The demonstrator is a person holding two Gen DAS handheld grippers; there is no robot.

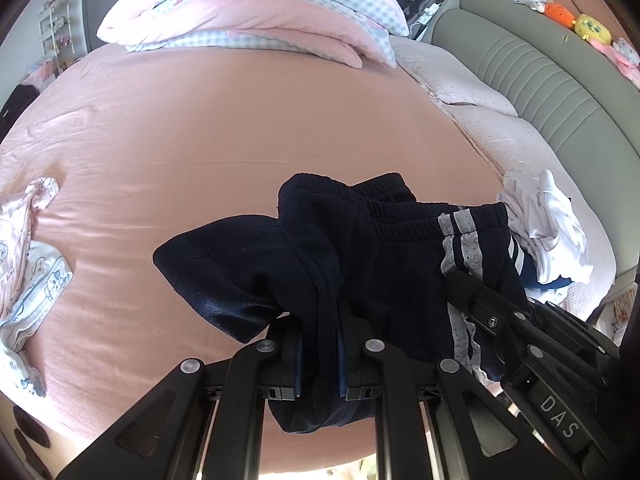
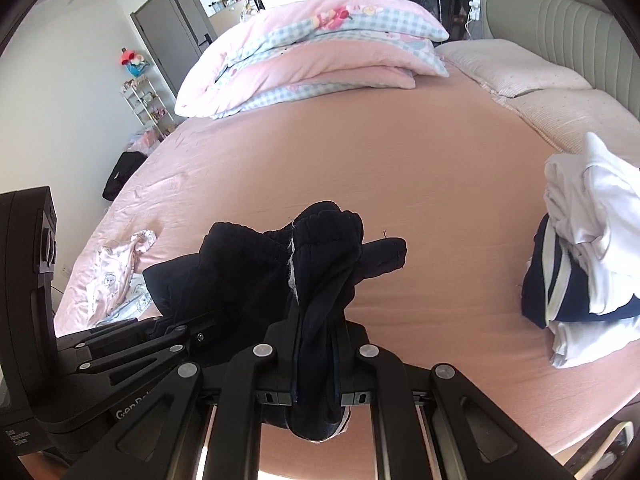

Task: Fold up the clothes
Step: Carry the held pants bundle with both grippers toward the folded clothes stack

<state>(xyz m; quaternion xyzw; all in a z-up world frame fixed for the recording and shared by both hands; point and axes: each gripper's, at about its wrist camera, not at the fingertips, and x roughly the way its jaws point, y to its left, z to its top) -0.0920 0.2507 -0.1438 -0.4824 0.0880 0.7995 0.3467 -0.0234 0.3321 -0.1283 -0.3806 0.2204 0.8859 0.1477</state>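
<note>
Dark navy shorts [image 1: 392,264] with grey side stripes and an elastic waistband hang above the pink bed sheet [image 1: 180,140], held by both grippers. My left gripper [image 1: 320,340] is shut on a bunched fold of the shorts. My right gripper [image 2: 316,344] is shut on another bunch of the same navy shorts [image 2: 324,248]. The right gripper's body shows at the lower right of the left wrist view, against the striped side. In the right wrist view the left gripper's body sits at the lower left.
A pile of white and navy clothes [image 2: 588,248] lies on the bed's right side. A pink and white printed garment [image 1: 28,264] lies at the left edge. A folded pink duvet [image 1: 256,12] and pillows [image 1: 472,92] lie at the far end, before a grey padded headboard [image 1: 540,80].
</note>
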